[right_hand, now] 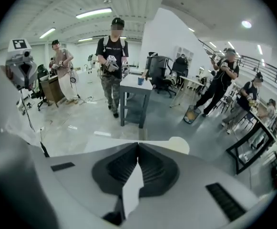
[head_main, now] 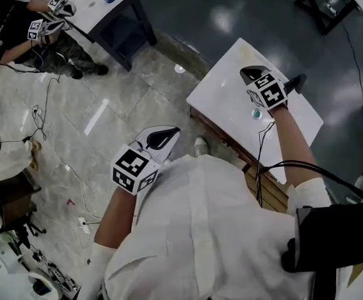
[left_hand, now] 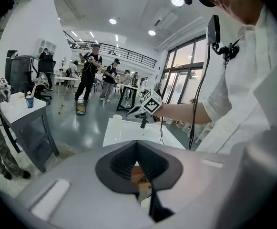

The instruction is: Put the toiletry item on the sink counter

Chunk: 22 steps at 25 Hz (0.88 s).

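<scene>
**A:** Head view first. Where is the toiletry item?

**B:** My best guess is the small greenish round thing [head_main: 257, 113] lying on the white counter [head_main: 228, 95], just near of the right gripper [head_main: 252, 74]. It is too small to identify for certain. The gripper hovers over the counter with nothing in it. The left gripper [head_main: 165, 135] is well apart to the left, over the floor and close to the person's chest.

**A:** And the left gripper view?

**B:** Its two dark jaws meet at the tips with nothing pinched between them. Only a sliver of brown shows through the gap behind. Far ahead, the right gripper hangs above the counter's near part.

**A:** The right gripper view?

**B:** The jaws are pressed together there too and empty. The counter's white top shows just past them, but the item is not in sight.

**A:** So how should the step go?

**B:** If that item already lies where it belongs, I'd leave it alone. If it needs moving, I'd judge the right gripper is the one to use. Spread the jaws first, tilt down until the item shows between the tips, then close gently across its widest part. A small round thing may well skid on a smooth top, so come straight down rather than sweeping in from the side.
</scene>
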Each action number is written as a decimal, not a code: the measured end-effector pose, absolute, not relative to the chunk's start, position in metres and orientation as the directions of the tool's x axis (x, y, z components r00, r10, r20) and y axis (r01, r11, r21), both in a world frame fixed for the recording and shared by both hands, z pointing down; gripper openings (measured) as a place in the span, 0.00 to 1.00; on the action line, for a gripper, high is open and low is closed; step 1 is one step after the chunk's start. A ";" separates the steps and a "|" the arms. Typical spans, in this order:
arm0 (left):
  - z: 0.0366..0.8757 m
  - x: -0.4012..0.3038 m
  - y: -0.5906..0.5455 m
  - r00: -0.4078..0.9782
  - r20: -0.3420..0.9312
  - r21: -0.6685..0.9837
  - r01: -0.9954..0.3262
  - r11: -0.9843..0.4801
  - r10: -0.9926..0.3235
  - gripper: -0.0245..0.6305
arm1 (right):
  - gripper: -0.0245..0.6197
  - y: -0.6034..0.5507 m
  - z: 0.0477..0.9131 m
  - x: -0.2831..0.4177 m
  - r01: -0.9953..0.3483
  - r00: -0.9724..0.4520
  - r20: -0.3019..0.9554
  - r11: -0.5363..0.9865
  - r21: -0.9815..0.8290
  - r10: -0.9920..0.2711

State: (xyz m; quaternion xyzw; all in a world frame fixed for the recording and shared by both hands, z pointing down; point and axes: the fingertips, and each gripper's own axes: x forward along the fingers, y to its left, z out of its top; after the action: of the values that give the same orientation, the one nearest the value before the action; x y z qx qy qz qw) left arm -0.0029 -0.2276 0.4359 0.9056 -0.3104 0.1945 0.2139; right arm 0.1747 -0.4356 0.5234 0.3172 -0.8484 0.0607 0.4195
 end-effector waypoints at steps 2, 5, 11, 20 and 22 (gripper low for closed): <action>0.434 -0.008 -0.224 0.747 0.477 0.277 -0.629 -0.727 -0.464 0.05 | 0.05 -0.409 0.520 0.163 -0.609 -0.471 0.736 0.783 0.127 -0.486; 0.434 -0.019 -0.220 0.763 0.471 0.288 -0.607 -0.741 -0.442 0.05 | 0.05 -0.372 0.518 0.139 -0.635 -0.506 0.716 0.770 0.068 -0.480; 0.438 -0.033 -0.194 0.802 0.463 0.301 -0.543 -0.784 -0.378 0.05 | 0.05 -0.301 0.510 0.102 -0.671 -0.537 0.682 0.742 0.013 -0.497; 0.437 -0.054 -0.153 0.823 0.456 0.299 -0.500 -0.813 -0.339 0.05 | 0.05 -0.223 0.493 0.048 -0.654 -0.588 0.632 0.756 -0.003 -0.505; 0.437 -0.058 -0.143 0.827 0.455 0.301 -0.491 -0.817 -0.330 0.05 | 0.05 -0.206 0.491 0.038 -0.647 -0.596 0.628 0.763 -0.005 -0.501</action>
State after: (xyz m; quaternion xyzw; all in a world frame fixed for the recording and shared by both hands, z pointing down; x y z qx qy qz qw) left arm -0.0577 -0.1429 0.4372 0.9332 -0.2200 0.1948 0.2070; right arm 0.0378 -0.2058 0.4911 0.3239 -0.8856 0.1170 0.3116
